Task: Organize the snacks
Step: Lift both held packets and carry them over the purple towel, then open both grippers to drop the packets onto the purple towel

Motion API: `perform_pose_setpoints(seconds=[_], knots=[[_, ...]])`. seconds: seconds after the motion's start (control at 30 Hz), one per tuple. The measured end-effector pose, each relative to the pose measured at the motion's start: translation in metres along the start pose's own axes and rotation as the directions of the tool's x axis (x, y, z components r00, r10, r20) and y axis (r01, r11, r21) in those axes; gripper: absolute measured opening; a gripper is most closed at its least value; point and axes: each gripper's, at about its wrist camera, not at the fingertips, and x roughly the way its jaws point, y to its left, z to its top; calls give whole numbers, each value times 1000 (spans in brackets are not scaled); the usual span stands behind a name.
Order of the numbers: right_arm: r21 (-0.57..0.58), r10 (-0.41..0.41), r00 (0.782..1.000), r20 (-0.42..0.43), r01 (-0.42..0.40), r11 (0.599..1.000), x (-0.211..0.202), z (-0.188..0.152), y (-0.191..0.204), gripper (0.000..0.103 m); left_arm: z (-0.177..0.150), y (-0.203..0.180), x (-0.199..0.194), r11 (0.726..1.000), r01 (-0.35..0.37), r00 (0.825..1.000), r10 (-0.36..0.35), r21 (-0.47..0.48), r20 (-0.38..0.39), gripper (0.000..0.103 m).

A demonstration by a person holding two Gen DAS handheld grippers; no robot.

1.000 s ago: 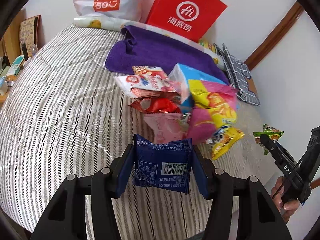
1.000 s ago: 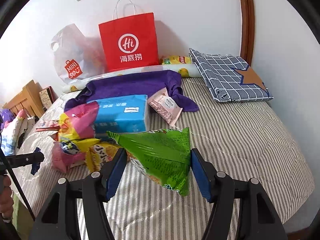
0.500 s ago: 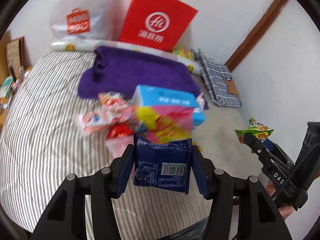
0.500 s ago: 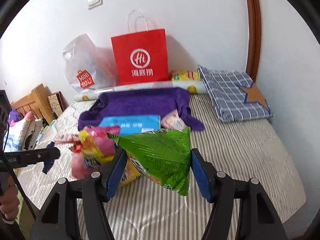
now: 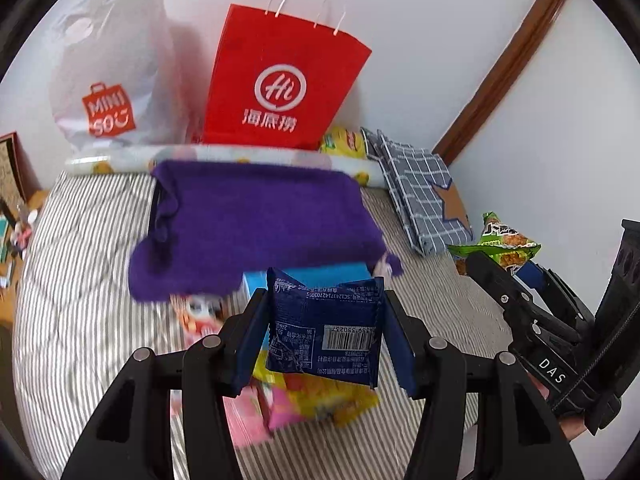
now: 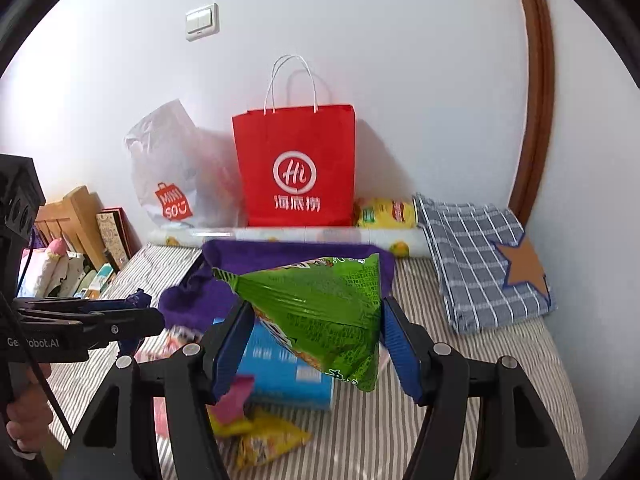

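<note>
Snacks fill both our grippers above the striped bed (image 6: 460, 420): left gripper (image 5: 324, 336) clamps a blue packet (image 5: 324, 328), right gripper (image 6: 316, 334) clamps a green bag (image 6: 316, 308). Beyond stands a red bag (image 6: 296, 168).

Both tools are matte black, built of angular struts with triangular cut-outs. The left gripper (image 5: 325, 332) has two broad black fingers, each lined inside with a dark blue pad (image 5: 253, 344), and round silver screws (image 5: 211, 341) sit along its arms. The right gripper (image 6: 316, 340) has the same build: blue ribbed pads (image 6: 400, 344), silver screws (image 6: 442, 348), black frame. Seen from the side, the right tool bears white letters "DAS" (image 5: 552, 370) on its body, and the left one reads "GenRobot.AI" (image 6: 34, 343). A thin black cable (image 6: 40, 376) runs down past each handle. A boxy black housing (image 6: 18, 196) tops the left tool.
</note>
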Motion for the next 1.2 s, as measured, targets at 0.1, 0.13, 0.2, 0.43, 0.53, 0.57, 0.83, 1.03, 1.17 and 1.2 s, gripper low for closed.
perform_pose_setpoints(seconds=[0.1,0.13,0.2,0.43,0.53,0.57,0.83,1.03,1.17,1.2], knots=[[-13,-2,1000,2,2,1000,20,16,-3,63,22,6,5,1000,-6,1000,6,2,8,55],[-17,-7,1000,4,7,1000,26,20,-5,63,28,8,7,1000,-10,1000,10,3,8,55],[-20,-15,1000,4,15,1000,41,29,-9,63,42,13,13,1000,-28,1000,28,6,7,55],[-6,-19,1000,-16,19,1000,88,45,-25,63,80,32,38,998,-61,998,61,6,-9,55],[-3,-17,1000,-17,17,1000,106,50,-29,63,94,38,51,998,-67,998,67,1,-14,55],[-1,-14,1000,-19,14,1000,112,52,-30,63,98,40,58,997,-71,997,71,5,-17,55],[0,-2,998,-60,2,1000,160,52,-35,63,107,61,98,997,-70,996,69,-14,-57,55],[6,-1,994,-109,1,1000,190,35,-39,61,107,81,124,995,-94,991,90,-32,-104,55],[24,-7,988,-154,11,1000,208,25,-47,61,105,94,142,991,-124,983,116,-49,-144,55],[28,-5,986,-168,10,1000,211,23,-49,61,103,96,146,990,-132,980,122,-51,-155,55]])
